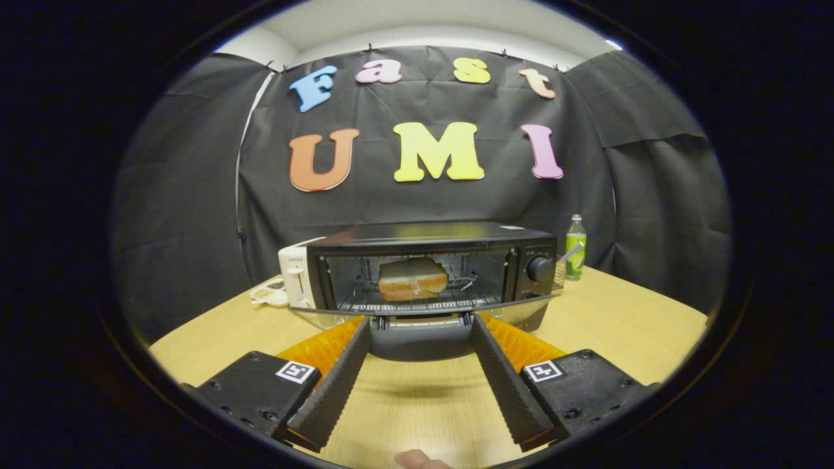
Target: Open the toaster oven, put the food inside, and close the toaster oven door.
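**Door left to close**

Found gripper [421, 329] spread wide, grasping nothing, fingertips flanking the lowered door [420, 311] of the toaster oven [430, 267]. Sandwich [412, 279] already resting on the rack inside. Best lifted from beneath the door edge, evenly, until latched.

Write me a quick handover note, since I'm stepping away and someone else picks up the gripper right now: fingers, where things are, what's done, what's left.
Gripper: open, fingers spread on either side of the handle of the lowered door, tips level with it; I cannot tell if they touch.
Toaster oven: on the wooden table, door dropped open toward the gripper.
Food: the sandwich sits on the rack inside.
Done: oven opened, food in.
Left: lift the door by its handle until it is closed.
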